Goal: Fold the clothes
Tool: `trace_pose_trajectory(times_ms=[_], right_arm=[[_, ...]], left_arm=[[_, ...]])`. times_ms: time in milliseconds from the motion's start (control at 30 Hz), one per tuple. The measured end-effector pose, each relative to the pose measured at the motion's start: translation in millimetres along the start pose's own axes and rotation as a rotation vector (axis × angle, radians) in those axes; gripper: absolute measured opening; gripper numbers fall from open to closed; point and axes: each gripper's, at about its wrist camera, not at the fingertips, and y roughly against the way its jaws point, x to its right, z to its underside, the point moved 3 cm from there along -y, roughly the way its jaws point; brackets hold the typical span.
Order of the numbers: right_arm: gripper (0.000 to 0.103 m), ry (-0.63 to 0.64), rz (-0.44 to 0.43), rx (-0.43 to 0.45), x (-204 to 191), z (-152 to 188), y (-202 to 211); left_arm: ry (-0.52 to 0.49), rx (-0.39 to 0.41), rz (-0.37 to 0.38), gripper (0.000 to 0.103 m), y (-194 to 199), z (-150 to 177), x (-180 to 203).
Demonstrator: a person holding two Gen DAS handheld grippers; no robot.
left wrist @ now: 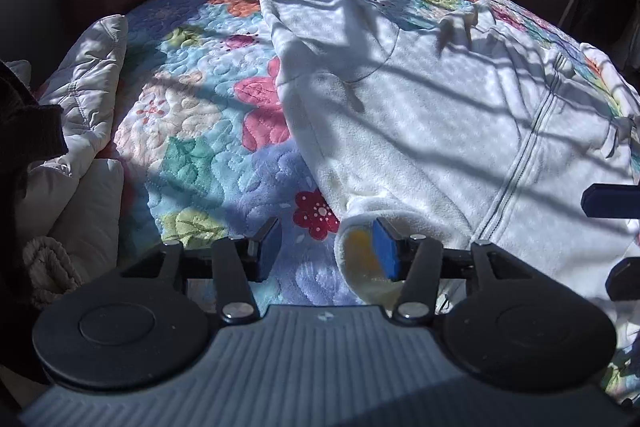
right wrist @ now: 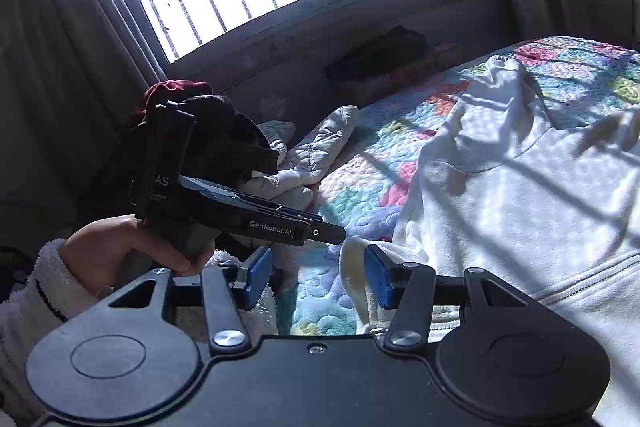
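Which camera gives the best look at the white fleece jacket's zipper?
The left wrist view: the white fleece jacket lies spread on the floral quilt, its zipper running visibly down it. The right wrist view shows only a short zipper stretch at its lower right edge.

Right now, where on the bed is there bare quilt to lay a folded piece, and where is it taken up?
The open patch is floral quilt between the white fleece jacket and the puffy white bedding on the left. The right half is covered by the spread jacket. The near edge is crowded: both open grippers, left and right, sit by the jacket's cuff.
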Motion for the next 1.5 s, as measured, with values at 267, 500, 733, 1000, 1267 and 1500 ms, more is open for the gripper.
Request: trace_pose_trajectory(times_ms=[267,500,733,1000,1267,1500], right_arm=[[0.060,0.256,0.099,-0.190,-25.9,-3.2,-81.6],[0.014,0.196,0.242,-0.200,-19.5,-3.9,-116.7],[0.003,0.104,-0.016,-0.053,-27.3,-2.3,-84.0],[0.024,0.373,0.177,-0.106,-57.9,11.1,-89.8],[0.046,0.452,0.327,-0.153,-46.7,6.4,-102.3],[0.055,0.452,0.291,-0.188,-50.3,4.4,-118.3]], left_arm=[[0.273,-0.027,0.034,0.061,-16.5,-15.8,-35.8],[0.358,-0.046,0.044,0.061,-35.2,-20.6,-54.8],[0.401,-0.061,0.135,0.061,-61.5,-39.6,-58.0],[0.289,-0.101,0.123,0.061,-94.0,-58.0,-42.1],[0.279,-0.106,0.212,0.035,-102.5,-49.9,-30.5],[0.328,-0.103,0.156,0.040,-101.6,-41.2,-39.4]])
